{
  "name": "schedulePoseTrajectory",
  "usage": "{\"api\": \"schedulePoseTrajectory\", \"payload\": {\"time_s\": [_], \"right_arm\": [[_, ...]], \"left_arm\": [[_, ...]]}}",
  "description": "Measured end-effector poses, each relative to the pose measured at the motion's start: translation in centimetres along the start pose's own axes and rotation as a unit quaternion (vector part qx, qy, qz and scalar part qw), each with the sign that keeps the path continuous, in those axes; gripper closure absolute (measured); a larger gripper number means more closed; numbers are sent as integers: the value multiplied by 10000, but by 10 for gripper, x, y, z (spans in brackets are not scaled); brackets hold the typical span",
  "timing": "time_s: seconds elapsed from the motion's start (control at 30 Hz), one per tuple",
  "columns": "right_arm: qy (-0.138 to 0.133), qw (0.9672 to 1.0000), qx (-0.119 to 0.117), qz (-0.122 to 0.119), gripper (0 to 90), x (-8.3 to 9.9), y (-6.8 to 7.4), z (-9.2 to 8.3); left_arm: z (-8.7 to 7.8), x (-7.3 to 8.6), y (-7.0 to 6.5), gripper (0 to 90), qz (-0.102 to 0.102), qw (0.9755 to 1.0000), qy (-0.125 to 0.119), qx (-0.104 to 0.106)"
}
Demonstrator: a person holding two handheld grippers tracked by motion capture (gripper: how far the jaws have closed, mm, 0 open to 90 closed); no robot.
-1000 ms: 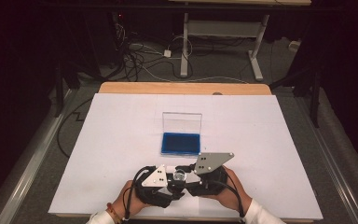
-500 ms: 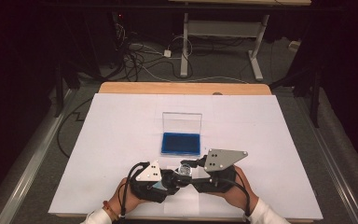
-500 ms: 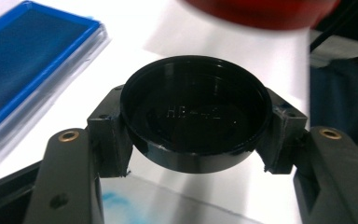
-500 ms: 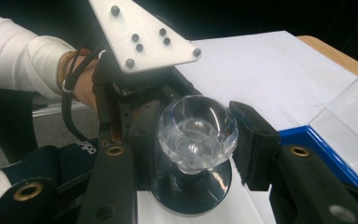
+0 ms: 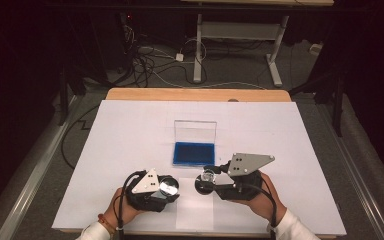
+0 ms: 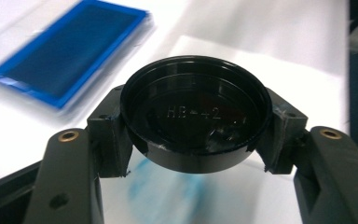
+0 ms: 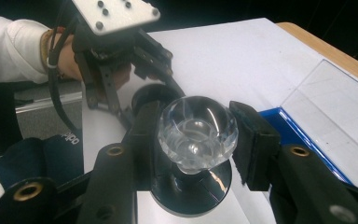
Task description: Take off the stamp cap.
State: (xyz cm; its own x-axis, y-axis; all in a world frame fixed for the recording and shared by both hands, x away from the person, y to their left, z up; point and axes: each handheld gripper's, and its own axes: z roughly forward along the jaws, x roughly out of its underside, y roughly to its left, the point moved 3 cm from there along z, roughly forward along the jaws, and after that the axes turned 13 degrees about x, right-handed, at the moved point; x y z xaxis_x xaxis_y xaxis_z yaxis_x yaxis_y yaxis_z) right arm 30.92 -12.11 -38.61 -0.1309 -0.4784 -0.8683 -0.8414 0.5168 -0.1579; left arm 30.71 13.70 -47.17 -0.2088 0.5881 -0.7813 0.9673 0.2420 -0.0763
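Note:
My left gripper (image 6: 193, 140) is shut on a round black cap (image 6: 193, 109) with "HB-42" moulded inside; its pads press on the rim from both sides. In the high view the left gripper (image 5: 170, 189) sits low near the table's front edge. My right gripper (image 7: 196, 140) is shut on a clear domed glass piece (image 7: 196, 128) that has a black round base (image 7: 191, 191). From above, the right gripper (image 5: 206, 181) hangs a short gap to the right of the cap (image 5: 169, 187). The left gripper (image 7: 156, 95) also appears beyond the glass piece.
An open case stands behind the grippers, with a blue tray (image 5: 194, 153) and an upright clear lid (image 5: 196, 131). A small white sheet (image 5: 195, 207) lies under the gap between the grippers. The white table mat (image 5: 130, 125) ends at a wooden far edge (image 5: 195, 94).
The two grippers were together at the front centre; now they have drawn apart, the left one leftward with the cap, the right one rightward with the glass piece.

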Motion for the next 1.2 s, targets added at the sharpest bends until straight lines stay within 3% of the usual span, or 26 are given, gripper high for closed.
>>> {"api": "schedulePoseTrajectory", "payload": {"time_s": [0.27,0.63,0.93,1.2], "right_arm": [[36,9999,168,7,567,0,-10,-4],[107,9993,358,79,567,4,-23,-6],[130,9990,426,74,567,4,-24,-6],[150,9988,450,96,568,4,-27,-7]], "left_arm": [[-28,14,7,363,-55,9990,-139,-428],[-52,33,8,363,-222,9968,-307,-708],[-59,45,3,363,-268,9954,-267,-878],[-60,50,2,363,-343,9952,-237,-885]]}}
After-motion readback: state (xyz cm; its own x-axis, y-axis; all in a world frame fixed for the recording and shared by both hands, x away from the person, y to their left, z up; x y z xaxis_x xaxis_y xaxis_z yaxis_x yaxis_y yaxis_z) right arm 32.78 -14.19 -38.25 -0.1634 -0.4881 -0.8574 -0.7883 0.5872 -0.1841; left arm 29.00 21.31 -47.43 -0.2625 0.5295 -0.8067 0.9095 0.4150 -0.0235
